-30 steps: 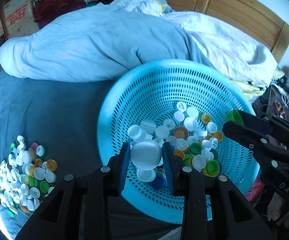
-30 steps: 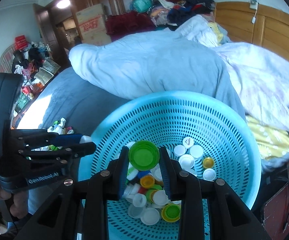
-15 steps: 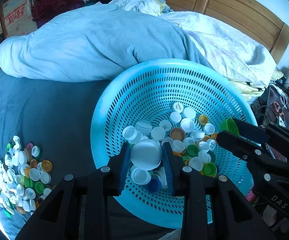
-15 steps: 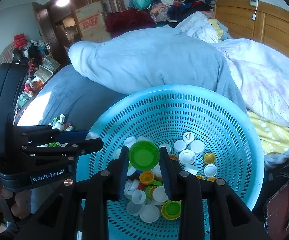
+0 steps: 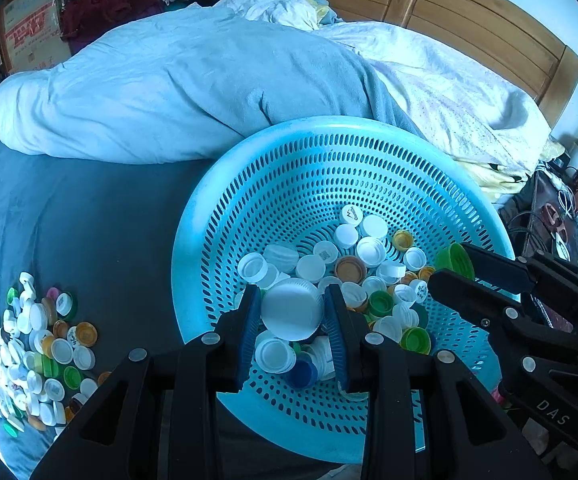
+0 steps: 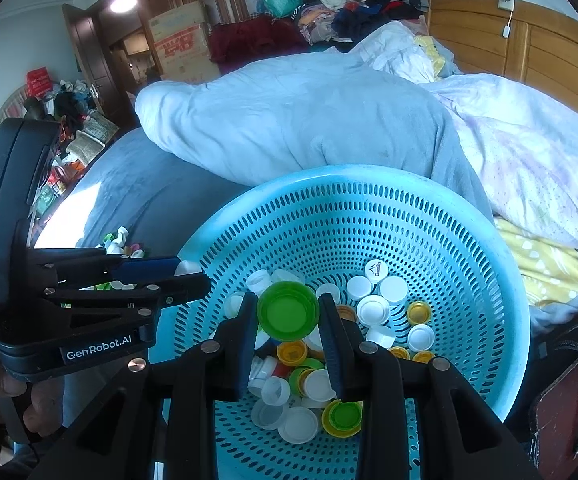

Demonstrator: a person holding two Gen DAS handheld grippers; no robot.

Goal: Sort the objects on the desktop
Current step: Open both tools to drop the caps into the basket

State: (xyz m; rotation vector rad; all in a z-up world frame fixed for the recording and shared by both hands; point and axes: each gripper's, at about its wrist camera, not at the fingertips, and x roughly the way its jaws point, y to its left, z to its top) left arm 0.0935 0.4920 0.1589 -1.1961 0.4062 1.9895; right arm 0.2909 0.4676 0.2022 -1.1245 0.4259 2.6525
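Note:
A round turquoise perforated basket (image 5: 309, 168) (image 6: 369, 200) sits on the bed and holds several white, green, yellow and orange bottle caps. My left gripper (image 5: 292, 314) is shut on a large white cap (image 5: 291, 310) above the basket's near side. My right gripper (image 6: 288, 312) is shut on a green cap (image 6: 288, 310) above the basket's middle. The right gripper with its green cap (image 5: 455, 260) also shows at the right of the left wrist view. The left gripper (image 6: 185, 274) shows at the left of the right wrist view.
A pile of loose caps (image 5: 37, 356) lies on the grey-blue bedsheet (image 5: 89, 216) left of the basket. A rolled pale duvet (image 5: 169, 80) lies behind the basket. A wooden headboard (image 5: 469, 28) stands at the back right. Clutter and boxes (image 6: 181, 40) stand beyond the bed.
Both grippers have moved a little further over the basket, each still holding its cap. The basket has shifted up and left in the views.

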